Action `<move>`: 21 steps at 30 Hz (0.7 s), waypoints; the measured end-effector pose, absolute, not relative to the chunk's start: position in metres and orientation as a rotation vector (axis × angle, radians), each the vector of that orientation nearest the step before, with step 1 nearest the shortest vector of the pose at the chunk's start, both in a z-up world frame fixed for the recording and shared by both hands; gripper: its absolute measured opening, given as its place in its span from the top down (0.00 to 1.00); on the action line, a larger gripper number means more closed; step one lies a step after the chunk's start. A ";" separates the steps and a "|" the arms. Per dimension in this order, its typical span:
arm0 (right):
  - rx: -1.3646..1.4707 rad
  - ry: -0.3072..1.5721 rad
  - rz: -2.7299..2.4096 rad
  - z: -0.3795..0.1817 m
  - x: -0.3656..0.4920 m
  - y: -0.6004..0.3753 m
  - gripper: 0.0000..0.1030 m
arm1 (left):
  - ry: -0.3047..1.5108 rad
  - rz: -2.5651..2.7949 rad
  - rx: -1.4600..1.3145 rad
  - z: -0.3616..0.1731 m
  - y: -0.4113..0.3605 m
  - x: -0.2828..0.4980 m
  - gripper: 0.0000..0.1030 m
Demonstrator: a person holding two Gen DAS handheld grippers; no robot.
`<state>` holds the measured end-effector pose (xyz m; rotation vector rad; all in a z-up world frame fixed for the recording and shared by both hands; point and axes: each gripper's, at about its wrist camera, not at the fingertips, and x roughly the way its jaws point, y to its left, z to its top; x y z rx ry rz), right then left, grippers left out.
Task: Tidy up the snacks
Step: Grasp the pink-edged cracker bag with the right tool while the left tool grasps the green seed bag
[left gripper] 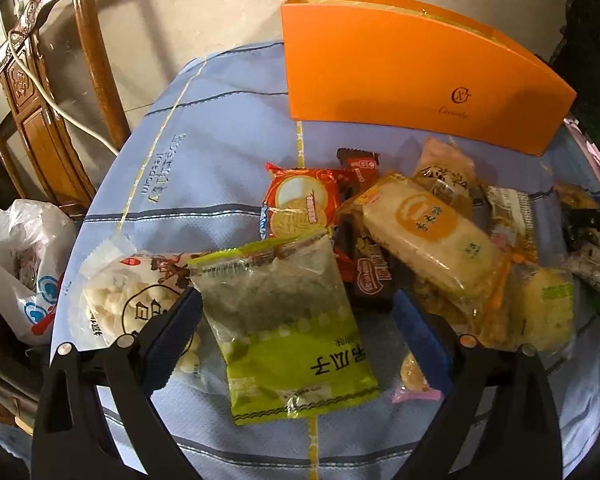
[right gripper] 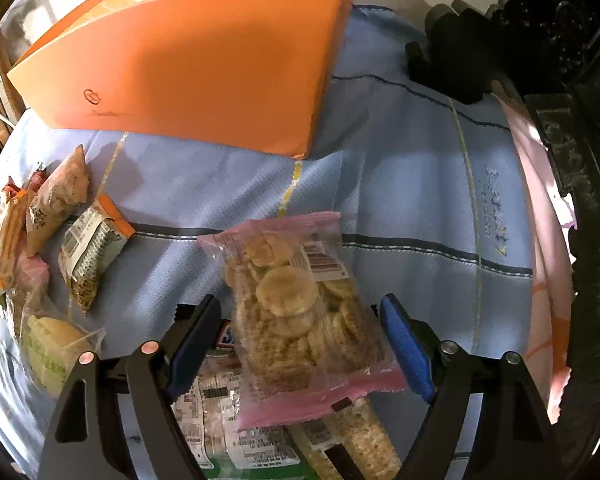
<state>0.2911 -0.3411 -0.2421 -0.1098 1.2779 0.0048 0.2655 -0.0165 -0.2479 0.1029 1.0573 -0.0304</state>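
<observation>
Bare blue cloth (right gripper: 412, 208) lies open between the pink cracker bag (right gripper: 300, 312) and the orange box (right gripper: 188, 76). On the left, a snack pile (left gripper: 420, 232) crowds the way.

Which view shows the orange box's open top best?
Right wrist: the orange box is seen from above its rim, so a wrapped item inside shows. Left wrist shows mostly the front wall and only a thin edge of the opening.

Both wrist views steep down, close; share orange box (left gripper: 400, 76).
</observation>
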 end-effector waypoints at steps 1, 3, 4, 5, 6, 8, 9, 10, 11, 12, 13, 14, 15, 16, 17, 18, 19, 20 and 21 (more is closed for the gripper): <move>-0.093 1.279 0.001 -0.243 0.291 -0.342 0.20 | 1.059 -0.029 0.109 -0.250 -0.018 0.266 0.09; -0.062 1.293 -0.003 -0.247 0.292 -0.346 0.20 | 1.059 -0.024 0.112 -0.254 -0.020 0.265 0.09; -0.053 1.303 -0.002 -0.249 0.293 -0.346 0.21 | 1.057 -0.021 0.109 -0.256 -0.020 0.265 0.09; -0.052 1.310 -0.002 -0.252 0.293 -0.346 0.22 | 1.058 -0.020 0.098 -0.257 -0.019 0.264 0.08; -0.065 1.311 -0.001 -0.253 0.291 -0.344 0.24 | 1.064 -0.020 0.089 -0.259 -0.019 0.264 0.08; -0.076 1.308 0.001 -0.254 0.291 -0.342 0.25 | 1.073 -0.016 0.087 -0.263 -0.019 0.262 0.08; -0.077 1.308 0.001 -0.254 0.289 -0.340 0.25 | 1.075 -0.016 0.086 -0.264 -0.019 0.261 0.08; -0.079 1.306 -0.001 -0.253 0.287 -0.338 0.25 | 1.079 -0.015 0.086 -0.265 -0.020 0.260 0.08; -0.081 1.304 -0.002 -0.253 0.286 -0.337 0.25 | 1.072 -0.012 0.079 -0.265 -0.019 0.260 0.08; -0.081 1.301 -0.004 -0.253 0.285 -0.336 0.25 | 1.072 -0.012 0.078 -0.265 -0.019 0.260 0.08; -0.080 1.300 -0.005 -0.253 0.285 -0.336 0.25 | 1.074 -0.013 0.077 -0.266 -0.019 0.260 0.08; -0.082 1.300 -0.005 -0.253 0.285 -0.336 0.25 | 1.074 -0.014 0.078 -0.266 -0.020 0.260 0.08; -0.081 1.300 -0.004 -0.253 0.284 -0.336 0.24 | 1.074 -0.014 0.078 -0.266 -0.019 0.260 0.08; -0.078 1.300 -0.003 -0.253 0.284 -0.335 0.23 | 1.074 -0.014 0.076 -0.267 -0.020 0.260 0.08; -0.075 1.301 -0.003 -0.253 0.283 -0.335 0.23 | 1.075 -0.013 0.074 -0.268 -0.019 0.260 0.07; -0.070 1.301 -0.004 -0.254 0.285 -0.337 0.22 | 1.078 -0.012 0.071 -0.269 -0.019 0.260 0.07; -0.066 1.302 -0.004 -0.253 0.285 -0.337 0.21 | 1.081 -0.010 0.067 -0.270 -0.018 0.261 0.06; -0.058 1.307 -0.002 -0.254 0.284 -0.337 0.23 | 1.080 -0.009 0.065 -0.272 -0.016 0.263 0.04; -0.047 1.315 0.002 -0.255 0.286 -0.339 0.27 | 1.079 -0.007 0.062 -0.272 -0.015 0.262 0.04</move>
